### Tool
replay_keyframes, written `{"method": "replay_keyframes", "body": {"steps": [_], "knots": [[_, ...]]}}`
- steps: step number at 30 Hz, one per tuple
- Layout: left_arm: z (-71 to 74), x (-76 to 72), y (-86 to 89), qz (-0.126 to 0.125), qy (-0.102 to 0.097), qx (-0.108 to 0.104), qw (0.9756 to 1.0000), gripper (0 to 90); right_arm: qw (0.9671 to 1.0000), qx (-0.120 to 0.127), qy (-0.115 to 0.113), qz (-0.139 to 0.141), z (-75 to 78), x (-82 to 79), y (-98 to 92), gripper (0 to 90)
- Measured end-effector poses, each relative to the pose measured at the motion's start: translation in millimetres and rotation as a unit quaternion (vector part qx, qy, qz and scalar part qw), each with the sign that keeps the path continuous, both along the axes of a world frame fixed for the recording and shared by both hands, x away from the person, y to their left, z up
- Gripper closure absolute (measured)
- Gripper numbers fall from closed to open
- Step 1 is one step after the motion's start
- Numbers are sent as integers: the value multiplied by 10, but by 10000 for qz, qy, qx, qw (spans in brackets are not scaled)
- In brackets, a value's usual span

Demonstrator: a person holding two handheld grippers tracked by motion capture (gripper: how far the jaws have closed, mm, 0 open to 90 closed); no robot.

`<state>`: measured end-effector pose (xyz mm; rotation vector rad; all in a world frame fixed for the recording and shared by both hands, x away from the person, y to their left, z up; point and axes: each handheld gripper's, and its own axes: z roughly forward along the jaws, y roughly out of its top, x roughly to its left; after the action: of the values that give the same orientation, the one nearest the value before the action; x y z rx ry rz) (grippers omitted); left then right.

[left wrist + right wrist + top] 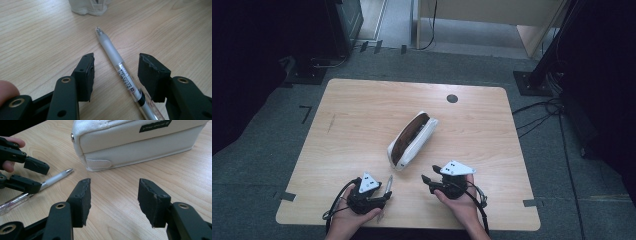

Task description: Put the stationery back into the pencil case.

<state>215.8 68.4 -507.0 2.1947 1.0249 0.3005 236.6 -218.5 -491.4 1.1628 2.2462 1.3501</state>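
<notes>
A white fabric pencil case (412,140) lies unzipped at the middle of the wooden table (357,110), its dark inside showing. A clear pen (388,184) with a frosted grip lies near the front edge, its tip toward the case. My left gripper (387,196) is open and straddles the pen (117,62) low over the table; the pads stand clear of the barrel on both sides. My right gripper (428,175) is open and empty, pointing at the near end of the case (140,142). The right gripper view also shows the left gripper (35,176) around the pen (53,178).
A round dark cable hole (452,98) sits near the table's far edge. Grey carpet surrounds the table, with dark stand bases (532,82) and cables at the far right and far left.
</notes>
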Motion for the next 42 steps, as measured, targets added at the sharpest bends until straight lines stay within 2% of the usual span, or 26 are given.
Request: {"method": "replay_keyframes", "body": {"steps": [6,8,12,17,20,22,26,29,34,38,42], "knots": [[12,8,6,-27,-111,293,9995,643,10000,-9,-12,-1,-8,0,0,442],[15,16,19,-101,-80,260,9996,706,10000,-6,8,7,-10,0,0,442],[21,16,3,-272,-174,375,9988,776,10000,9,16,82,-16,-5,5,452],[21,23,-41,-693,-193,380,9967,808,9997,45,30,223,-38,-10,30,474],[19,9,-72,-1035,-232,326,9938,809,9994,80,76,318,-51,-14,43,493],[14,0,-88,-1145,-301,316,9925,808,9992,98,101,373,-66,-13,53,503],[18,13,-61,-1096,-306,253,9932,797,9984,117,194,511,-99,-15,84,524],[22,21,-46,-1062,-258,235,9937,735,9979,108,231,590,-124,-13,122,535],[31,21,-154,-1058,-188,305,9937,657,9976,103,251,643,-136,-13,164,539],[39,61,-266,-938,-74,441,9946,662,9976,113,246,637,-127,-18,157,540],[48,83,-313,-814,-52,526,9953,696,9977,130,236,617,-123,-18,129,541]]}}
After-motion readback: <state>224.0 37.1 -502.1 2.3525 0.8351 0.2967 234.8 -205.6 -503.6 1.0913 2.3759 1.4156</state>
